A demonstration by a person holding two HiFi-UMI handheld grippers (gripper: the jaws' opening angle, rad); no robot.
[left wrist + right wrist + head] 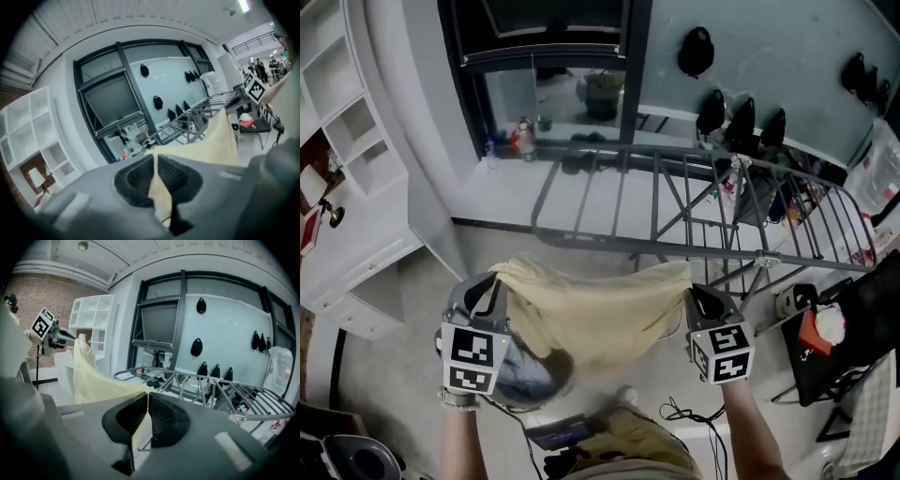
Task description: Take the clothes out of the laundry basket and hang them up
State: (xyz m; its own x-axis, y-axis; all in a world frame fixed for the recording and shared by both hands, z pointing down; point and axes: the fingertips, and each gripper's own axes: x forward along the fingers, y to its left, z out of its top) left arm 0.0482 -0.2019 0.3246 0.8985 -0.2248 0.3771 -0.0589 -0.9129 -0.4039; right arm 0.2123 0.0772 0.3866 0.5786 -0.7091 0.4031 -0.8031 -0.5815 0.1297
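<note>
Rack (703,202) of grey bars stands just beyond the garment, its near rail running left to right. Pale yellow garment (600,314) is stretched between the two hands, sagging in the middle, with its long axis roughly parallel to that rail. Left tool (495,278) is pinched shut on one end and right tool (694,292) on the other. The right looks nearer the rail, so the coming move is likely forward and up.

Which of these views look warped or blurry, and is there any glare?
Head view: even light, yellow cloth slightly soft. Left gripper view: fisheye bends the window frame, dark corners, bright ceiling light top right. Right gripper view: same bowing, drying rack fairly sharp.
</note>
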